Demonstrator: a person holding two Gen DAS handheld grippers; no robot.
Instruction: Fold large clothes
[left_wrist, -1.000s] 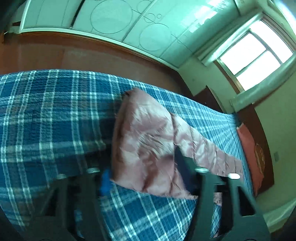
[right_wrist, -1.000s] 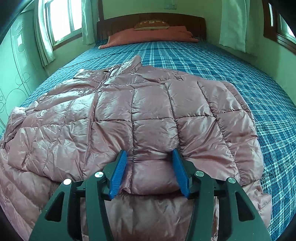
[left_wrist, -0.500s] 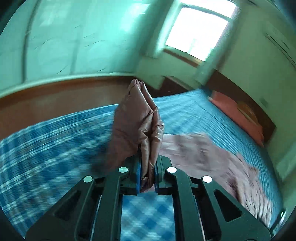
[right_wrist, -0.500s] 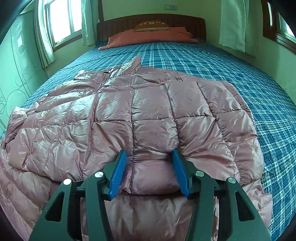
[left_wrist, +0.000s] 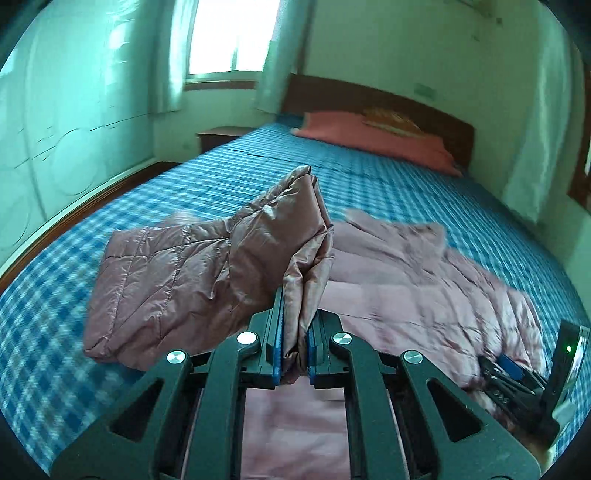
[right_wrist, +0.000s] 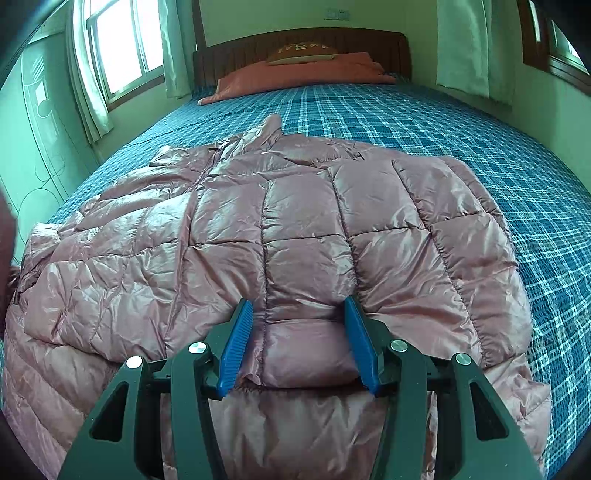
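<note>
A pink quilted down jacket (right_wrist: 303, 236) lies spread on the blue plaid bed (right_wrist: 480, 125), collar toward the headboard. My left gripper (left_wrist: 295, 343) is shut on the jacket's sleeve (left_wrist: 207, 266) and holds its cuff end up above the bed; the jacket body (left_wrist: 424, 288) lies to the right. My right gripper (right_wrist: 299, 332) is open, its blue pads (right_wrist: 236, 347) pressed down on the jacket's lower part, a quilted panel between them. The right gripper also shows in the left wrist view (left_wrist: 517, 380) at the lower right.
An orange pillow (right_wrist: 303, 74) lies against the dark wooden headboard (right_wrist: 303, 44). A window (right_wrist: 125, 51) with curtains is at the left, a wardrobe (right_wrist: 40, 122) beside it. A small wooden nightstand (left_wrist: 218, 136) stands left of the bed.
My left gripper closed on the sleeve, lifted it and swung round toward the headboard and jacket body. My right gripper stayed open and still on the jacket.
</note>
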